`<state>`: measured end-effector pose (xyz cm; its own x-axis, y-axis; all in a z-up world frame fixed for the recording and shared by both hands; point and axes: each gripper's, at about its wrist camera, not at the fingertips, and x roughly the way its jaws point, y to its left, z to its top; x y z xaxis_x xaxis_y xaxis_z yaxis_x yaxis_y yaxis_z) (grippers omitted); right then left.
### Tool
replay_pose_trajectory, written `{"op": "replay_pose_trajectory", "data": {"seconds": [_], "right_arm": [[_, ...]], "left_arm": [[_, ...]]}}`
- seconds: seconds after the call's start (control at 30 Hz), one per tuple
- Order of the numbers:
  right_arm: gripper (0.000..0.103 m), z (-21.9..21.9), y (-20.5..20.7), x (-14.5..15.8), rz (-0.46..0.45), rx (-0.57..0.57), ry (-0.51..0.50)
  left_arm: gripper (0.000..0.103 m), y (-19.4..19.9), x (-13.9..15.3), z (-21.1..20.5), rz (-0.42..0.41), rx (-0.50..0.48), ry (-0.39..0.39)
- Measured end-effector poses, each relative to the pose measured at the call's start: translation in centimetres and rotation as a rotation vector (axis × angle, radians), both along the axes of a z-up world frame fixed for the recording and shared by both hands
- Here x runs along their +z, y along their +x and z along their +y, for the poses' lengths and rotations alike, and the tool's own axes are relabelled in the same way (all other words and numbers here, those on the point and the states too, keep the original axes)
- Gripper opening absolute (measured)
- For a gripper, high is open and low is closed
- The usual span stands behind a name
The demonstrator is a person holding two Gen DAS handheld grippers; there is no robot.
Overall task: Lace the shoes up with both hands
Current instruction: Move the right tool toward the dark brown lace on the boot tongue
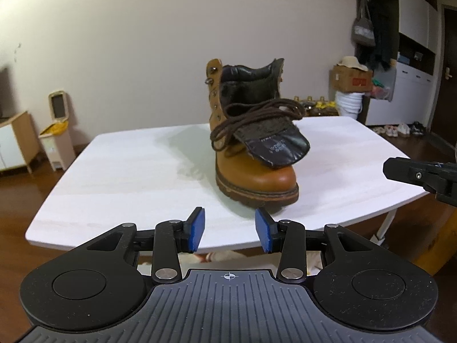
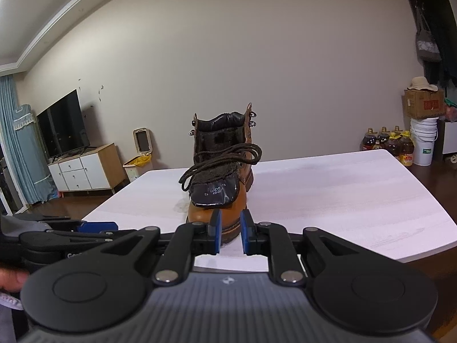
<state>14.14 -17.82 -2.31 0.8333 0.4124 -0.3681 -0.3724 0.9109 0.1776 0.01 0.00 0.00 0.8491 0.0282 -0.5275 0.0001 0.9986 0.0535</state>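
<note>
While unlaced on the table point(image 1: 120, 171), tan boot point(image 1: 254, 171); left hand-held gripper point(image 1: 230, 230) and right hand-held gripper point(image 2: 230, 233) both spread, empty.

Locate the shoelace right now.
In both wrist views the dark brown lace lies bunched loosely on the boot's folded-out tongue, mid-table, untouched by either gripper.

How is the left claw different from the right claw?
The left claw is open wide, while the right claw has only a narrow gap. The left claw sits a bit to the side of the boot, with only one pad near the toe; the right claw lines up straight with the boot's toe. Neither claw holds anything. Both have black arms and blue pads, and both wait in front of the boot on the white table.
</note>
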Motion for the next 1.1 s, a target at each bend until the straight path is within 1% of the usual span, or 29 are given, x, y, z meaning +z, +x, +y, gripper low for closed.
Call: {"op": "replay_pose_trajectory", "data": {"seconds": [0.2,0.27,0.3,0.37,0.4,0.5,0.6,0.7,0.83,0.9,0.97,1.0,1.1], "right_arm": [[0.017,0.2,1.0,0.4,0.005,0.02,-0.038],[0.017,0.8,2.1,0.5,0.01,0.025,-0.062],[0.017,1.6,2.8,0.4,0.014,0.029,-0.08],[0.017,0.9,3.1,1.1,0.003,0.042,-0.077],[0.017,1.1,3.4,1.2,0.0,0.048,-0.088],[0.017,1.3,4.0,1.6,-0.029,0.06,-0.112],[0.017,1.8,5.2,1.9,-0.039,0.069,-0.13],[0.017,2.5,6.6,2.0,-0.052,0.093,-0.159],[0.017,3.5,7.9,2.0,-0.09,0.153,-0.228],[0.017,4.0,8.5,2.1,-0.115,0.195,-0.276],[0.018,4.2,9.4,2.3,-0.125,0.225,-0.307],[0.018,4.4,9.8,2.3,-0.127,0.235,-0.319],[0.018,4.7,10.9,2.4,-0.12,0.249,-0.335]], "left_arm": [[0.042,1.3,-0.3,0.9,0.013,0.001,-0.065],[0.042,1.7,-0.3,1.2,0.016,0.001,-0.087],[0.042,1.9,-0.4,1.2,0.0,0.004,-0.083],[0.042,2.1,-0.3,1.6,-0.021,0.004,-0.083],[0.043,2.9,-0.5,1.2,-0.004,0.004,-0.071],[0.042,3.8,-0.6,1.3,-0.014,-0.006,-0.067],[0.042,4.4,-0.4,1.3,0.011,0.014,-0.053],[0.042,5.2,-0.5,1.5,0.02,0.016,-0.065],[0.042,6.1,-0.4,2.0,0.007,0.016,-0.061],[0.042,6.7,-0.4,2.1,0.013,0.008,-0.071],[0.042,7.1,-0.3,2.2,0.019,0.005,-0.067],[0.042,7.6,-0.3,2.2,0.025,0.009,-0.053],[0.042,8.2,-0.3,2.2,0.028,0.002,-0.058]]}}
